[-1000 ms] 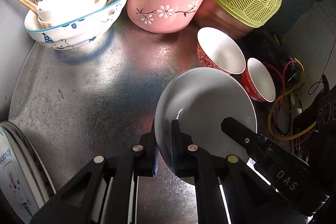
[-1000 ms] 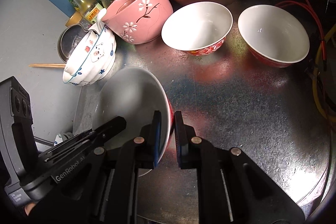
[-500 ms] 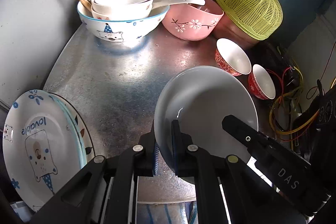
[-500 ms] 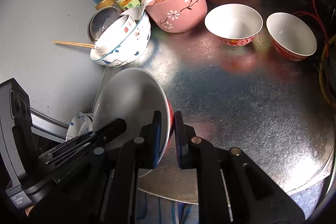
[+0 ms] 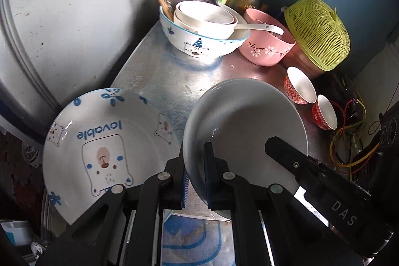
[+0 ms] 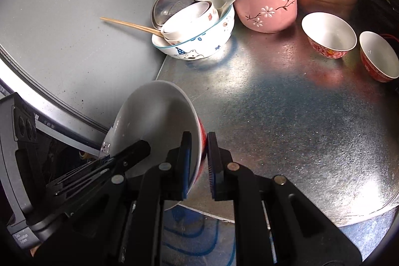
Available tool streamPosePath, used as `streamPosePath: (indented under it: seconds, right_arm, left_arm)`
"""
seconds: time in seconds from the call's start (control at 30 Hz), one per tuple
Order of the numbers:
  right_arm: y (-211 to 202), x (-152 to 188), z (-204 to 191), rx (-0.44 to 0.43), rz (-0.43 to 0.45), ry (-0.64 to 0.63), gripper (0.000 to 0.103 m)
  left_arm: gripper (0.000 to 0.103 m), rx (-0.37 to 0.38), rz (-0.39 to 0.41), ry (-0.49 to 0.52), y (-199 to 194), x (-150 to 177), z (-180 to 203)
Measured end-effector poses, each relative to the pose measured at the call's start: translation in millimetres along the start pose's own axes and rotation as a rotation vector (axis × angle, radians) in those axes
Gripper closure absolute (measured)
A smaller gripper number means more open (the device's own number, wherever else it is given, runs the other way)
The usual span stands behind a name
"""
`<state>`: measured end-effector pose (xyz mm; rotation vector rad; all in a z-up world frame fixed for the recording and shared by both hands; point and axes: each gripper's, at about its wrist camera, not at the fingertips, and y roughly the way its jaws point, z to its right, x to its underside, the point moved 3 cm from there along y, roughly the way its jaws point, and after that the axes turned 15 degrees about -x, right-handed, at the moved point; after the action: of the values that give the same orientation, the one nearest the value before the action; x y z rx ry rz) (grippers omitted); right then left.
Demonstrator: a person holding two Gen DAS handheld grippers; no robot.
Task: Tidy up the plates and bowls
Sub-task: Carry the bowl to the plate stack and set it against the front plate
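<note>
The left claw (image 5: pixel 194 176) and the right claw (image 6: pixel 199 163) each pinch one side of the white bowl's (image 5: pixel 245 131) rim, so it stays level in the air over the tabletop (image 6: pixel 286 116) edge. The bear plate (image 5: pixel 104 141) waits just beside it. The stacked bowls (image 5: pixel 202 29) sit farther back, not blocking.

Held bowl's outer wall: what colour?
Red on the outside, white inside; the held bowl shows it best in the right wrist view.

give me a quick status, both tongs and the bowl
Left tongs and right tongs both clamped on the white bowl's rim, opposite sides. Bowl off the metal table. Bear plate close beside it.
</note>
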<state>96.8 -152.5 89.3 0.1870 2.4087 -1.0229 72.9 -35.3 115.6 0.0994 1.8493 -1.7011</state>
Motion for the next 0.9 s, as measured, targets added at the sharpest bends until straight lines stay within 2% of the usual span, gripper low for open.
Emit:
streamPosePath:
  seconds: [0.47,0.7,0.9]
  right_arm:
    - [66.9,25.8,-65.4,-0.054,-0.145,-0.101,0.09]
    - [99.6,44.9,-76.7,-0.034,-0.244,-0.119,0.09]
    - [108.5,55.6,-77.6,-0.021,-0.275,-0.116,0.09]
  left_arm:
    - [0.095,-0.09,-0.054,-0.127,6.8,19.4,-94.5]
    - [0.095,-0.108,-0.132,-0.159,23.6,36.4,-120.3]
    - [0.095,-0.11,-0.157,-0.157,30.1,41.3,-124.1]
